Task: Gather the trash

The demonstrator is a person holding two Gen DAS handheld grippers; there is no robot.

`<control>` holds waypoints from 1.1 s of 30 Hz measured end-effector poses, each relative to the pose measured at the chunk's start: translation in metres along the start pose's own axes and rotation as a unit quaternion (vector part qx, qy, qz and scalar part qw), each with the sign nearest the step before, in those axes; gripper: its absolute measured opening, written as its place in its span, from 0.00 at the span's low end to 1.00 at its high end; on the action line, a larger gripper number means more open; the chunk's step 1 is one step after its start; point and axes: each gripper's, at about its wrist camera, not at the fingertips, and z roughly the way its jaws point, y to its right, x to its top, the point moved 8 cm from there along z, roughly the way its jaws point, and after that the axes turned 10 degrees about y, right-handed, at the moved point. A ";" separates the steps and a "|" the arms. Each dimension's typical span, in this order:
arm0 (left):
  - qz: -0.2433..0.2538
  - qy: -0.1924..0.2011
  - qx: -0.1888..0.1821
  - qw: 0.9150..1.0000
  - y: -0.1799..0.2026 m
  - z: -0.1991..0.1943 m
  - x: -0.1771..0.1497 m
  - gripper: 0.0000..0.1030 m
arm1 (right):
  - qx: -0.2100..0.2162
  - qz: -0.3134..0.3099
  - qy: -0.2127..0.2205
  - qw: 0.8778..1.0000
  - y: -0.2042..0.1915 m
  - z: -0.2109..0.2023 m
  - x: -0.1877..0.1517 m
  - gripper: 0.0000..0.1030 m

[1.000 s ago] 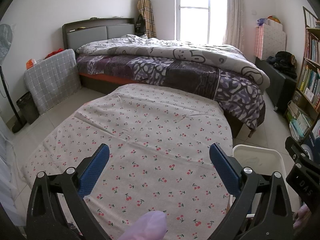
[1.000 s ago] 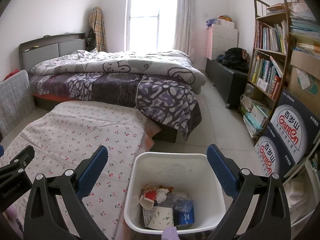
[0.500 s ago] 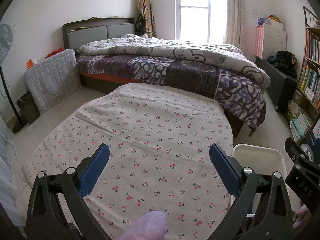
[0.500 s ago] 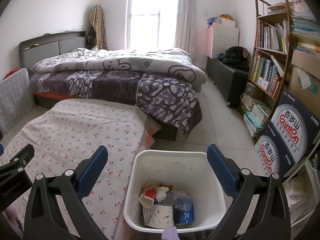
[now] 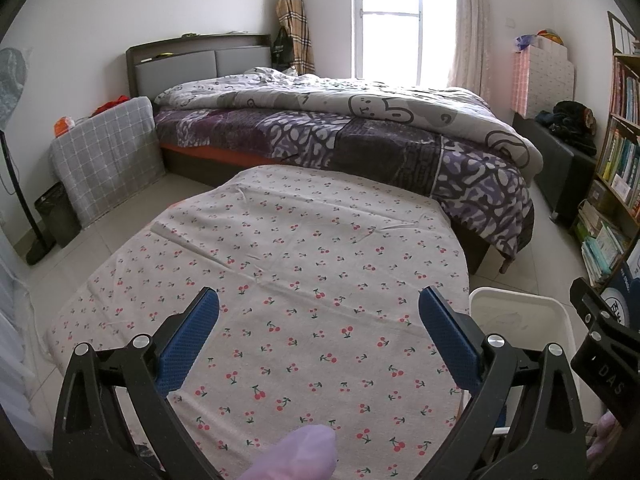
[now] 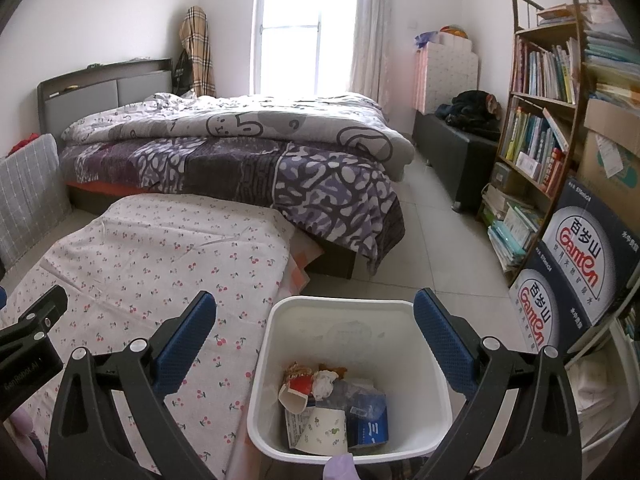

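Note:
A white trash bin [image 6: 276,364] stands on the floor at the table's right edge, and part of its rim [image 5: 520,298] shows in the left wrist view. Inside lie paper cups [image 6: 316,424], crumpled paper [image 6: 325,384], a blue packet [image 6: 367,424] and other litter. My right gripper [image 6: 315,326] hovers open above the bin with nothing between its blue fingers. My left gripper [image 5: 319,332] is open and empty over the cherry-print tablecloth [image 5: 288,272]. A gloved fingertip [image 5: 300,454] shows at the bottom edge.
A bed with a purple and grey quilt [image 6: 240,148] lies beyond the table. At the right stand a bookshelf [image 6: 540,128], stacked water cartons [image 6: 576,264] and a dark bench [image 6: 460,152]. A checked cover [image 5: 104,164] and a small black bin [image 5: 56,216] are at the left.
The right wrist view has shifted slightly, so the bin and bed sit a little further left and lower. The left gripper has stayed almost still. Both grippers remain open.

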 end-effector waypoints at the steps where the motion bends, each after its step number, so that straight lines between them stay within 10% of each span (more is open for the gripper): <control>1: 0.000 0.000 0.000 1.000 0.000 0.000 0.000 0.93 | 0.000 0.000 0.000 1.000 0.000 0.000 0.000 0.93; 33: 0.006 0.010 -0.009 1.000 0.005 -0.004 -0.003 0.93 | 0.004 -0.005 -0.018 1.000 -0.002 0.005 -0.007 0.93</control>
